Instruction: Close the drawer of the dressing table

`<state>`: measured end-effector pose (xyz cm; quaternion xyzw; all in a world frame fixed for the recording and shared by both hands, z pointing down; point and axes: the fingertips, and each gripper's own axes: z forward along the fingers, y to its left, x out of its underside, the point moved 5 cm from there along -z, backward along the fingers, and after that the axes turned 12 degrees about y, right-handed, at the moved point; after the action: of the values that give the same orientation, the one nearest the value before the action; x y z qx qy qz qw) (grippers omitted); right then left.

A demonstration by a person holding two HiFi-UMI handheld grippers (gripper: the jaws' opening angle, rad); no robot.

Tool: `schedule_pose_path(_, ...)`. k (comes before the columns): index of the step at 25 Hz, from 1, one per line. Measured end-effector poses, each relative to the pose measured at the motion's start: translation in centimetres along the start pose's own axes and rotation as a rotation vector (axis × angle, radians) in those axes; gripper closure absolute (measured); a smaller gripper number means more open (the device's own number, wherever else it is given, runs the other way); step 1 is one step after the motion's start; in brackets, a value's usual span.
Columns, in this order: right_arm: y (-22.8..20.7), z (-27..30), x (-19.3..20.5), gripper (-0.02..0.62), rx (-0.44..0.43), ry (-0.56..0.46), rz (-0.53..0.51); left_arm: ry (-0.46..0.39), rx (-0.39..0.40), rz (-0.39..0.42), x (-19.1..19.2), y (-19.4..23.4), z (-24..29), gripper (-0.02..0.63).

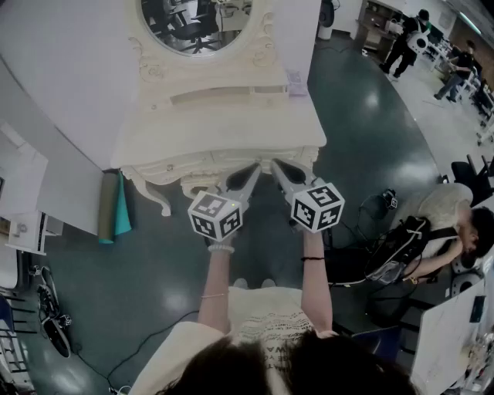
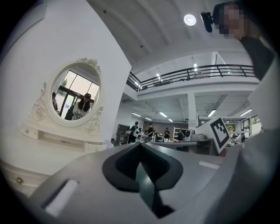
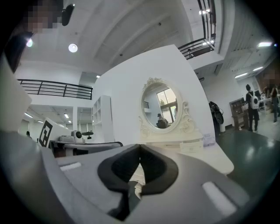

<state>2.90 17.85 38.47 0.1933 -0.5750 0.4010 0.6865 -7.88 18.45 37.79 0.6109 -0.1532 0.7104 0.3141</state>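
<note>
The cream dressing table (image 1: 224, 127) with an oval mirror (image 1: 197, 23) stands against the white wall. Its carved drawer front (image 1: 202, 165) lies just under the tabletop's front edge and looks flush with it. My left gripper (image 1: 253, 168) and right gripper (image 1: 276, 163) are held level side by side, tips at the middle of that front; I cannot tell whether they touch it. Both are shut with nothing in them. In the left gripper view the left gripper (image 2: 140, 145) has the table (image 2: 39, 153) on its left. In the right gripper view the right gripper (image 3: 140, 147) has the table (image 3: 205, 157) ahead and to the right.
Rolled teal and olive mats (image 1: 116, 207) lean by the table's left leg. A white cabinet (image 1: 23, 220) and a bicycle (image 1: 50, 320) are at the left. At the right a person (image 1: 455, 224) sits beside a backpack (image 1: 395, 248). Dark floor surrounds the table.
</note>
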Motion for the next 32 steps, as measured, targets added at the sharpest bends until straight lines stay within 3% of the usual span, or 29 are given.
schedule_pose_path(32, -3.2, -1.7, 0.2, 0.592, -0.029, -0.022, 0.030, 0.011, -0.021, -0.039, 0.5, -1.8, 2.9, 0.607)
